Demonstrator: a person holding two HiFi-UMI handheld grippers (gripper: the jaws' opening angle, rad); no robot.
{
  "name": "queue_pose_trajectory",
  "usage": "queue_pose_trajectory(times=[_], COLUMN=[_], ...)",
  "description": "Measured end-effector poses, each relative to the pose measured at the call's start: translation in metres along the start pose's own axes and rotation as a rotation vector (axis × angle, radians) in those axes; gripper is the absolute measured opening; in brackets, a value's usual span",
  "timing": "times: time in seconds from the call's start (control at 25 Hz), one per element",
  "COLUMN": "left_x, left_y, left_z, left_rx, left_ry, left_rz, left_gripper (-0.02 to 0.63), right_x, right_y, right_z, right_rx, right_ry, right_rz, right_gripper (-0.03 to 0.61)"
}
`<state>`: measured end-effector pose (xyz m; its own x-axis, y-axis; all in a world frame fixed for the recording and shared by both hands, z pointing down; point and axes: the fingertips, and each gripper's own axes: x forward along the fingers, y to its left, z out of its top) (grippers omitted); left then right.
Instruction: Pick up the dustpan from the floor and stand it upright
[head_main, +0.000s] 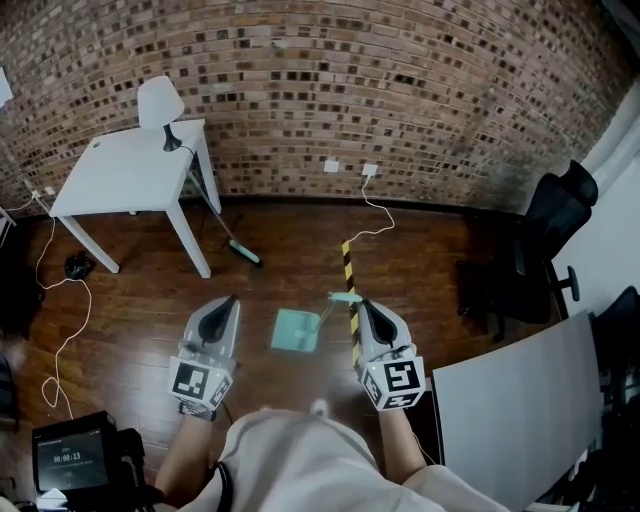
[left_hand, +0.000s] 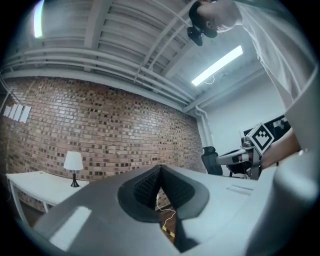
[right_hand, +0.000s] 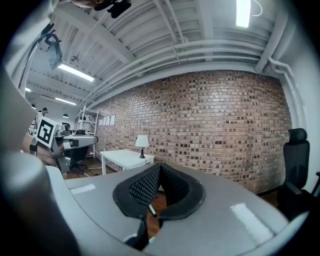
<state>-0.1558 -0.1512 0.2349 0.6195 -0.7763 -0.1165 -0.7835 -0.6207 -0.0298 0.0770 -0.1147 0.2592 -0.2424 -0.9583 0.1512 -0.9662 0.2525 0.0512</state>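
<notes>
Right gripper (head_main: 362, 304): jaws fully closed, the tip pinching the handle end of the dustpan (head_main: 297, 330).
Left gripper (head_main: 232, 299): jaws closed, holding nothing.
Dustpan: teal pan between the 2 grippers, over the wooden floor (head_main: 270, 285).

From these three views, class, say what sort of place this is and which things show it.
Probably an office or studio workspace: a white table with a lamp against a brick wall, and a black office chair on a wooden floor.
</notes>
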Motion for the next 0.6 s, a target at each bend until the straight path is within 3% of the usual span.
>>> queue_pose_trajectory(times=[0.12, 0.24, 0.32, 0.44, 0.6], left_x=[-0.02, -0.046, -0.061, -0.073, -0.109], left_y=[0.007, 0.021, 0.023, 0.025, 0.013], left_z=[0.004, 0.011, 0.01, 0.0, 0.005], left_rx=[0.014, -0.084, -0.108, -0.054, -0.02], left_ry=[-0.018, -0.07, -0.061, -0.002, 0.02], left_rz=[0.027, 0.081, 0.069, 0.047, 0.115], left_gripper=[0.002, 0.002, 0.002, 0.002, 0.002], right_x=[-0.008, -0.014, -0.021, -0.032, -0.069], right_y=[0.009, 0.02, 0.028, 0.036, 0.057], right_z=[-0.004, -0.012, -0.012, -0.009, -0.009], right_rx=[-0.004, -0.021, -0.013, 0.017, 0.04], right_ry=[0.007, 0.025, 0.028, 0.011, -0.007], right_rz=[-0.006, 0.002, -0.003, -0.027, 0.007], right_gripper=[0.012, 0.012, 0.012, 0.012, 0.012])
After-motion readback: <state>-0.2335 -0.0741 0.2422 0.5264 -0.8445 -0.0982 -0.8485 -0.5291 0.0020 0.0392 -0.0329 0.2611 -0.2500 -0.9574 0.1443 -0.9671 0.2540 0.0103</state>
